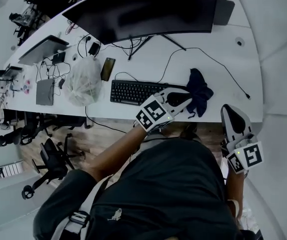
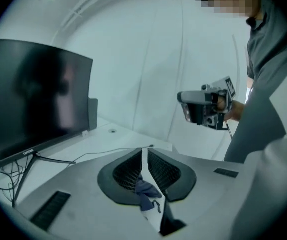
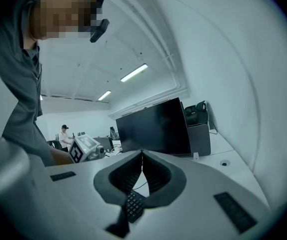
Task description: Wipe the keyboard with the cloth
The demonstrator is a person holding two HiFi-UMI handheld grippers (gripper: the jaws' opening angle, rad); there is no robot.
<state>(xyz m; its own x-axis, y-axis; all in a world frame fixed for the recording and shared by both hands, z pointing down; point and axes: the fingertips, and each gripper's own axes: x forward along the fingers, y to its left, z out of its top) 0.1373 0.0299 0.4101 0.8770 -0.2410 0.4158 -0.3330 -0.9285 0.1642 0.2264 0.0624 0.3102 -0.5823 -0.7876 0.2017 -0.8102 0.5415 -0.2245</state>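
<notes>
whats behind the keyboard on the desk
A phone, loose cables and the legs of the monitor stand show behind the keyboard. The monitor overhangs and hides the desk further back; the left gripper covers the keyboard's right end.

Nothing legible — the logo (image 2: pixel 28 152) on the monitor (image 2: pixel 33 104) blurs.

Long white curved desk (image 1: pixel 223 59) with big black monitor (image 1: pixel 148 9) on it; black swivel office chair (image 1: pixel 51 159) on brown wood-look floor (image 1: pixel 96 139); plain white walls (image 3: pixel 223 59), fluorescent ceiling strip lights (image 3: pixel 133 72) lit.
</notes>
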